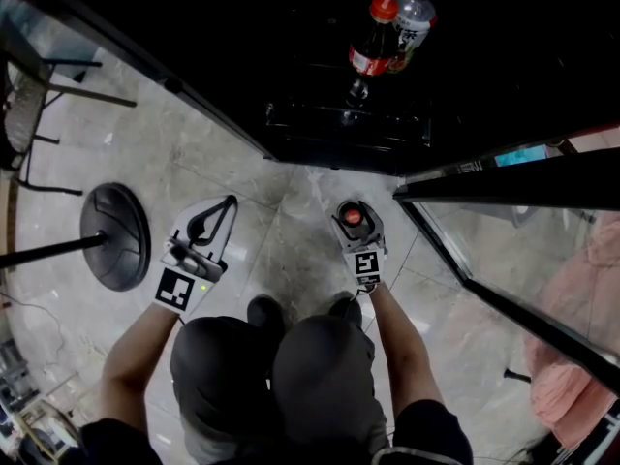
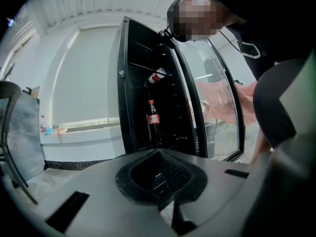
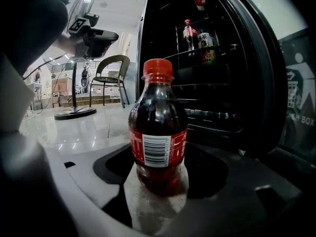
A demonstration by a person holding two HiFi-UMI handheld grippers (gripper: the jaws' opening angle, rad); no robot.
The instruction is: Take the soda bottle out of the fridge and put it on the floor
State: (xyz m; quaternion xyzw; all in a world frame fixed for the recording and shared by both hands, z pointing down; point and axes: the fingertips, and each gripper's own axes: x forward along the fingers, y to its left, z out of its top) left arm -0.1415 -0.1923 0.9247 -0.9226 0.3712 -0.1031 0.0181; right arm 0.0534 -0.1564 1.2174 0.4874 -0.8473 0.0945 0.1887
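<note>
Looked steeply down on a crouching person's forearms and knees above a pale marble floor point(image 1: 291, 231), before an open black fridge point(image 1: 320, 124). Held the right gripper point(image 1: 356, 229) low, near the bottom front edge of the fridge, its jaws closed narrowly on a small soda bottle point(image 3: 158, 132). Showed that bottle upright, red cap on top, dark drink inside, and a red label with a barcode turned toward the gripper's camera. Seemed to rest its base on the floor tile between the jaws, though could not be sure of contact.

Held the left gripper point(image 1: 230, 202) off to the left, well apart from the bottle, jaws drawn together at the tips and gripping nothing.

Found a second soda bottle point(image 1: 371, 46) standing on a fridge shelf, just beside a pale can point(image 1: 412, 19). Found another bottle point(image 2: 157, 76) lying tilted on a higher shelf.

Saw the glass fridge door point(image 1: 484, 250) swung open at the right, with pink cloth point(image 1: 581, 347) beyond it. Made out a round black stand base point(image 1: 116, 235) on the floor at the left, and a chair point(image 3: 109, 75) farther back.
</note>
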